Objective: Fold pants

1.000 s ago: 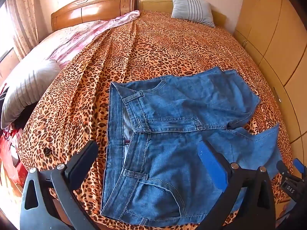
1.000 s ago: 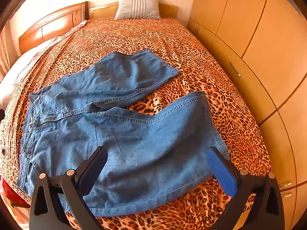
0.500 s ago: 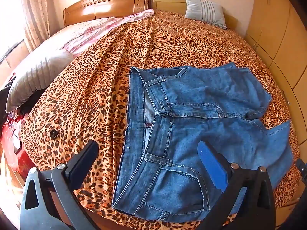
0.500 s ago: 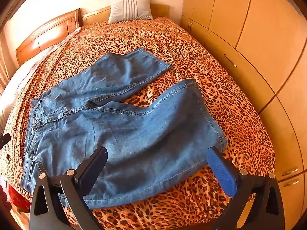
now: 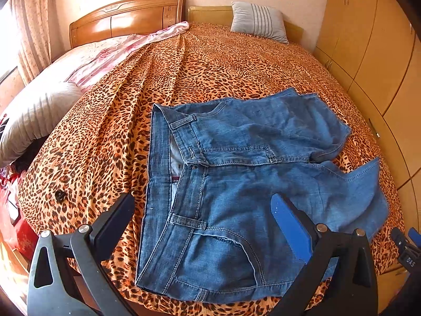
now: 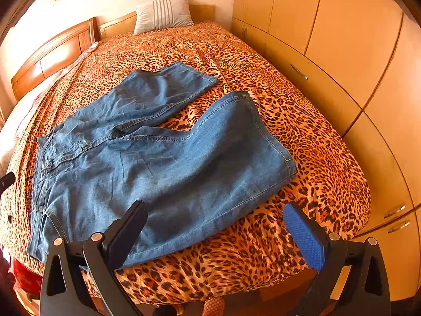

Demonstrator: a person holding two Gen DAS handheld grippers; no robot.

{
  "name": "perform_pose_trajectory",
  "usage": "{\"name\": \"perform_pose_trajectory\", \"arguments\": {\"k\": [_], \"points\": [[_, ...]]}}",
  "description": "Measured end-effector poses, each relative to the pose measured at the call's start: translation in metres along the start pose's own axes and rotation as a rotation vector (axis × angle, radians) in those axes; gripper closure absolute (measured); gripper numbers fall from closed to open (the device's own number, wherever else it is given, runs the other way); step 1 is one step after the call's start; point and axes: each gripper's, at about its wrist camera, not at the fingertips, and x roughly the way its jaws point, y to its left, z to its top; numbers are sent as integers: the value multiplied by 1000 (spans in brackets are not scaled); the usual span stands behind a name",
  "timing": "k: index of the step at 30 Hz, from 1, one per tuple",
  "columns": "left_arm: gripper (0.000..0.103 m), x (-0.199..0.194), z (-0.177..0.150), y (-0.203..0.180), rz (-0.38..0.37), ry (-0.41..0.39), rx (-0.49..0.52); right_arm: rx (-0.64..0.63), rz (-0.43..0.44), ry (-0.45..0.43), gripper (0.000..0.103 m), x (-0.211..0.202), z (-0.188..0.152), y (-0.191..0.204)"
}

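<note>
Right, both sets of jaws stand wide apart with nothing in them: my left gripper (image 5: 202,210) hangs over the waistband end, my right gripper (image 6: 214,217) over the near leg's lower edge. The pants (image 6: 147,163) lie flat on the bed (image 6: 302,121), front up, legs splayed in a V toward the cupboards (image 6: 350,52). I judge the denim soft and limp yet fairly weighty, likely to sag between grips. I'd pinch the near waistband corner and the near hem, both doubled and firm, to carry that leg over the other.
</note>
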Motion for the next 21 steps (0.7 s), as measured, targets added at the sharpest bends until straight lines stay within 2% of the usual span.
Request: {"name": "perform_pose_trajectory", "arguments": {"k": [7,13,21], "points": [[0,-25,-20,-21,49,-15,-10,-16,82,-40,0,-11,3,-17],[0,-48,-38,-40,74,-36,-25,-99,91,-63,0,-17,-10,-37],[0,-67,-48,-57,95,-59,-36,-94,130,-72,0,-18,-16,-61]]}}
